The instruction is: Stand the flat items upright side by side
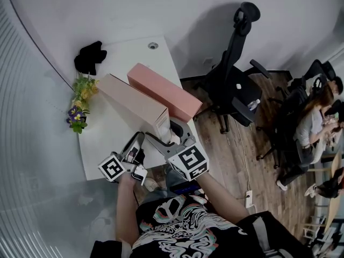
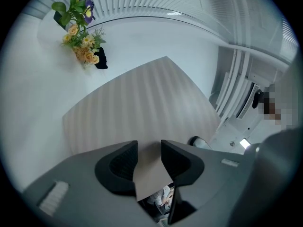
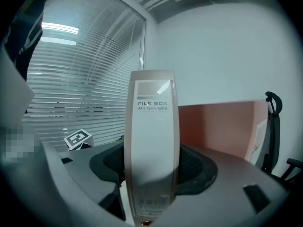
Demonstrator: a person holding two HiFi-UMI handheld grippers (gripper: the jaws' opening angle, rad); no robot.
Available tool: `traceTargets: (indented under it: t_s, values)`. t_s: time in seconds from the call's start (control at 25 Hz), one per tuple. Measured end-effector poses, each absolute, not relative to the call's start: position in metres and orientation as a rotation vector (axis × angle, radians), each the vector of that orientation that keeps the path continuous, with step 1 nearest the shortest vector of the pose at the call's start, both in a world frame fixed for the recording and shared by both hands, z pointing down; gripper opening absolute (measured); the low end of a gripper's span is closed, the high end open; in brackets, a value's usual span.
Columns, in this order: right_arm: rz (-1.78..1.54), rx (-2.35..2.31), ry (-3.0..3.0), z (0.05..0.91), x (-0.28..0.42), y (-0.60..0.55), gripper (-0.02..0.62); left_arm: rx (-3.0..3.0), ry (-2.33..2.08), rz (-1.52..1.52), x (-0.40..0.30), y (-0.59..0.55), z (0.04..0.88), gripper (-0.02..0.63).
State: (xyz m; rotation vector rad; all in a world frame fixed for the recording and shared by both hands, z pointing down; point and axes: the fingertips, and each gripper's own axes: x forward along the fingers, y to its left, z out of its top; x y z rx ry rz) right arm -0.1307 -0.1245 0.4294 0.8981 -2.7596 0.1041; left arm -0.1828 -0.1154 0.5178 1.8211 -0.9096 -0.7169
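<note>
Beige file box point(image 1: 134, 104), slim, smooth, rectangular

White desk point(image 1: 141, 55), black office chair point(image 1: 232, 85), wood floor point(image 1: 258, 171), seemingly slatted blinds point(image 3: 85, 79).

The bench point(image 1: 123, 55) is white. On it, the beige box point(image 1: 131, 102) has a white spine label with grey print. In the left gripper view, faint lighter and darker bands stripe its broad face. The pink box point(image 1: 164, 90) beside it is plain salmon. At the bench's left edge the flowers point(image 1: 81, 102) are yellow and purple with green leaves, and a black lump point(image 1: 90, 57) sits at the far left corner. The left claw point(image 1: 141, 140) and right claw point(image 1: 173, 133) are grey with black pads. Their cubes point(image 1: 113, 168) are patterned in black-and-white squares. The floor point(image 1: 236, 160) is brown wood planking, and the chair point(image 1: 231, 85) is black.
</note>
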Motion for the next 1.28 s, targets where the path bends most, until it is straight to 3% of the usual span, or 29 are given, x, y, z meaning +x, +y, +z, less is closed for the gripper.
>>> traceTargets:
  t_s: [1.28]
  values:
    - [0.101,0.881,-2.618,0.479,-0.097,-0.116,0.307,1.783,-0.887,-0.65,-0.168,-0.121,0.54,0.138]
